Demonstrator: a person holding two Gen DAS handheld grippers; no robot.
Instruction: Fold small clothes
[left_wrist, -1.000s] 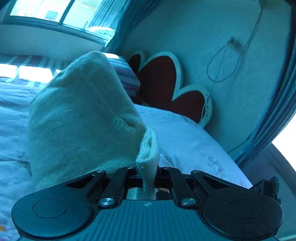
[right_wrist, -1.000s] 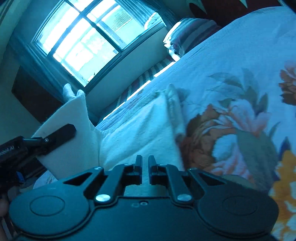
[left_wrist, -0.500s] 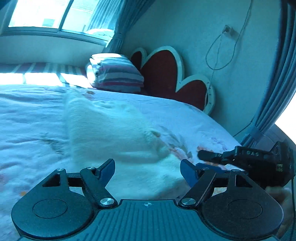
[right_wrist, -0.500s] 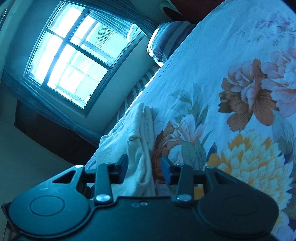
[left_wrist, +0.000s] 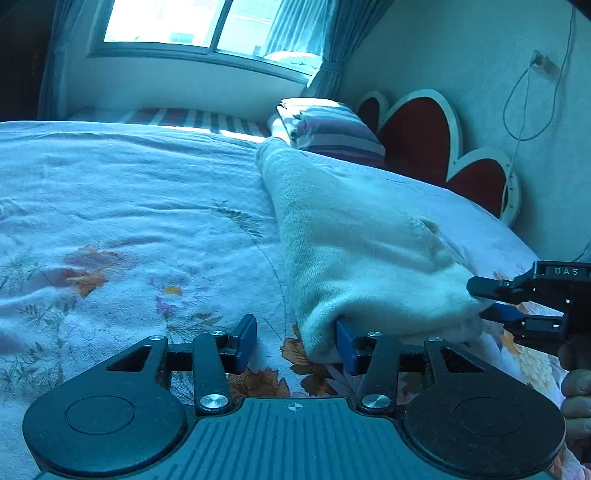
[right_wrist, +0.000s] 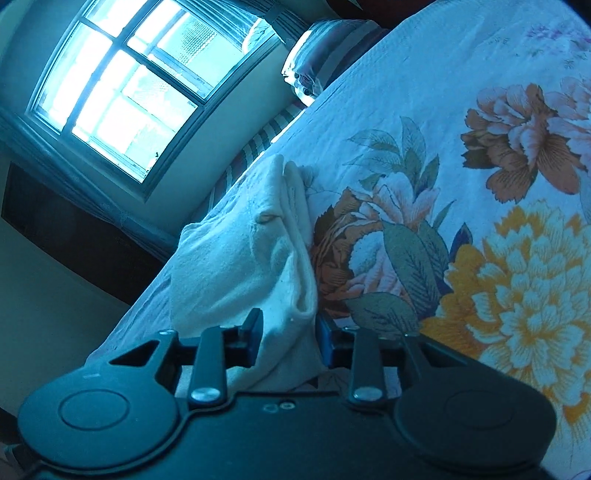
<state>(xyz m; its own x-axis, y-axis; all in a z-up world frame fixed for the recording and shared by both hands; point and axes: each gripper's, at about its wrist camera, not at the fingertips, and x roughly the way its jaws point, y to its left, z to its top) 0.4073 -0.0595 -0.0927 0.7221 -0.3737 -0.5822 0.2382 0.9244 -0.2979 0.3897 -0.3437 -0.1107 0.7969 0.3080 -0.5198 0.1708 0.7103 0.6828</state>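
A small cream knit garment (left_wrist: 354, 243) lies folded in a long strip on the floral bedspread (left_wrist: 129, 221). My left gripper (left_wrist: 295, 341) is open and empty, low over the bed; its right finger touches the garment's near end. My right gripper shows in the left wrist view (left_wrist: 491, 301) at the garment's right corner. In the right wrist view the garment (right_wrist: 236, 258) runs away from me, and my right gripper (right_wrist: 288, 338) is open with the garment's near end lying between its jaws.
A folded striped blanket (left_wrist: 328, 127) lies at the head of the bed beside a red heart-shaped headboard (left_wrist: 417, 136). A window (left_wrist: 195, 22) and curtains are behind. A cable hangs on the wall (left_wrist: 532, 92). The bed edge drops off at right.
My left gripper let go of the raised garment and opened. The garment dropped flat onto the bed. My right gripper opened, with the garment's end between its jaws.
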